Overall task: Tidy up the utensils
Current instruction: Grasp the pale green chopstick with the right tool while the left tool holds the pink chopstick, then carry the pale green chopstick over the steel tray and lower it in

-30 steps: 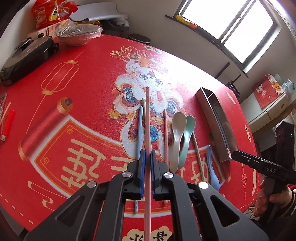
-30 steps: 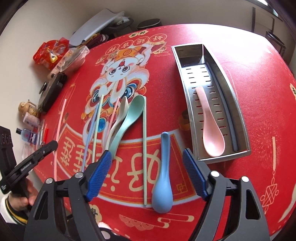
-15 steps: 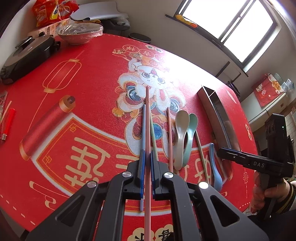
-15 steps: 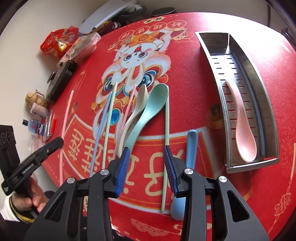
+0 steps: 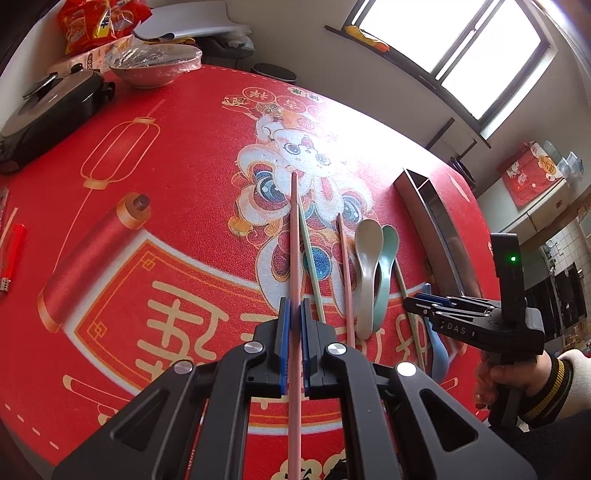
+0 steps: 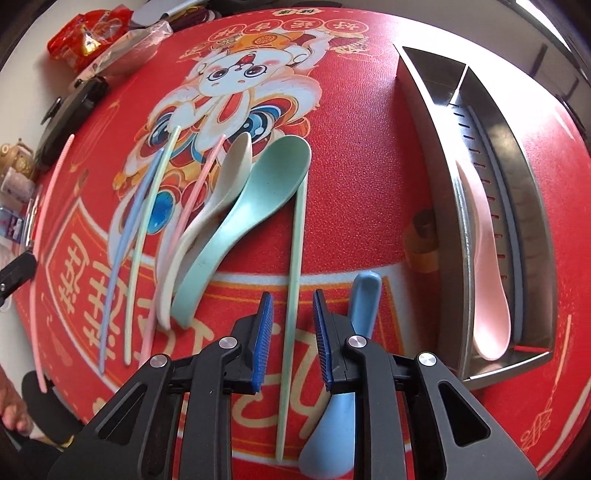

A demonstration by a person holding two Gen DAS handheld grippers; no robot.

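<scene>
My left gripper (image 5: 293, 314) is shut on a pink chopstick (image 5: 294, 236) and holds it above the red mat. My right gripper (image 6: 291, 314) is open, its fingers on either side of a green chopstick (image 6: 295, 258) that lies on the mat. A blue spoon (image 6: 347, 354) lies just right of it, partly under the right finger. A beige spoon (image 6: 207, 218) and a green spoon (image 6: 243, 218) lie to the left, with blue, green and pink chopsticks (image 6: 140, 236) beyond. The steel tray (image 6: 443, 206) at right holds a pink spoon (image 6: 487, 266) and a blue chopstick.
A black pan (image 5: 48, 107), a covered bowl (image 5: 155, 66) and snack bags (image 5: 96, 22) stand along the far left edge. A red lighter (image 5: 13, 254) lies at the left. The right gripper also shows in the left wrist view (image 5: 424, 306).
My right gripper has narrowed, dropped lower and moved over the green chopstick. My left gripper keeps its hold on the pink chopstick and has shifted a little.
</scene>
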